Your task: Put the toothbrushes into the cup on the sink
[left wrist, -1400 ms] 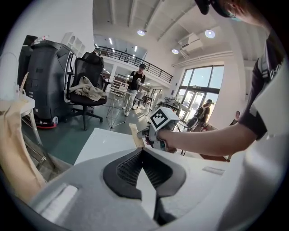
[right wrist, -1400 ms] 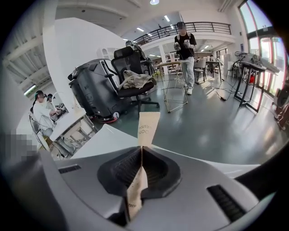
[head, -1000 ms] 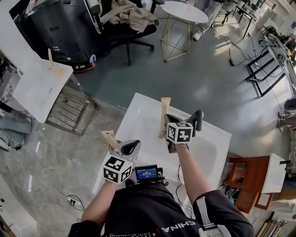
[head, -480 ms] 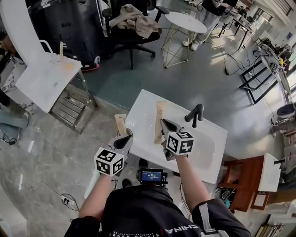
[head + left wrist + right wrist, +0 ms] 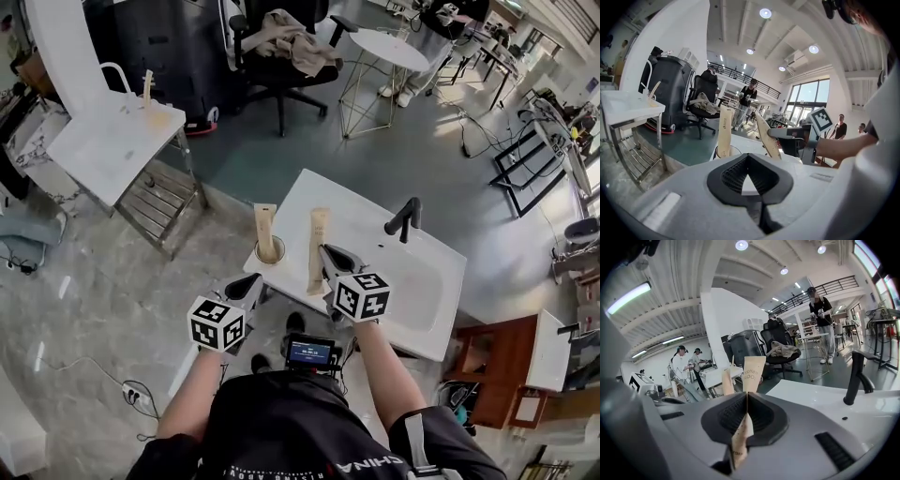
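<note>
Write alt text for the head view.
From above, the right gripper holds a paper-wrapped toothbrush over the white sink, beside a cup at the sink's corner where a second wrapped toothbrush stands. The left gripper, empty, sits just short of the cup; a black faucet rises at the sink's far side.

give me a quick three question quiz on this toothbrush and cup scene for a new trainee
1. True or false: the cup on the sink is empty.
2. What does the right gripper hold? A) a wrapped toothbrush B) a bar of soap C) nothing
3. Fill in: the left gripper has ____ between its jaws.

Key: 1 false, another wrapped toothbrush stands in it. 2 A. 3 nothing.
</note>
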Motion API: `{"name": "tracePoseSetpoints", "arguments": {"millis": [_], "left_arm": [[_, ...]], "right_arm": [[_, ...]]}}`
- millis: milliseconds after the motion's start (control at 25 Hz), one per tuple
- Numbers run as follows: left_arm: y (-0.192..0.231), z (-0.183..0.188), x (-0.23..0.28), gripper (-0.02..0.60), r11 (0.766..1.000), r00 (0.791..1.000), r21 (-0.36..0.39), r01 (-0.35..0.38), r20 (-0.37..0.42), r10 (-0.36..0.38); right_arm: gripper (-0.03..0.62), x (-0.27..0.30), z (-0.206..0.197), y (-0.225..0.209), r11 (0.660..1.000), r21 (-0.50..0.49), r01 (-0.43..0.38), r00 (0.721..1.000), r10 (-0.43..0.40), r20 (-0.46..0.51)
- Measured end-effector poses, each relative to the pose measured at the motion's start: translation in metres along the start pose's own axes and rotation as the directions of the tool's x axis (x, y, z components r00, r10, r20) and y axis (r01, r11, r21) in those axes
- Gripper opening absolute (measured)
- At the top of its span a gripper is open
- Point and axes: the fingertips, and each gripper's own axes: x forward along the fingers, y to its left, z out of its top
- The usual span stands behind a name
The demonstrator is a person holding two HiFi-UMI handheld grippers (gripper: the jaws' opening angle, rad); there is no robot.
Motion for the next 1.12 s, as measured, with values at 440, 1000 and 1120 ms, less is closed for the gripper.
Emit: {"name": "tracePoseSetpoints", "arguments": {"millis": [440,1000,1120], "left_arm": [[0.004,-0.004,-0.023,0.008,0.999,1.0,-0.03,-0.015,0.012,0.015],[0.026,-0.008,-0.035,0.008,0.997,0.997,-0.038,-0.072,-0.009,0.072],[0.027,-0.005,-0.033,0.008,0.997,0.997,-0.035,-0.071,-0.01,0.07]], "right_arm": [[0.018,0.02,0.006,0.043,0.993,-0.072,-0.092,0.995,0.095,0.027],[0.017,0.059,0.032,0.072,0.973,-0.181,-0.146,0.972,0.175,0.156],[0.017,0.064,0.039,0.072,0.97,-0.204,-0.128,0.965,0.17,0.2]]}}
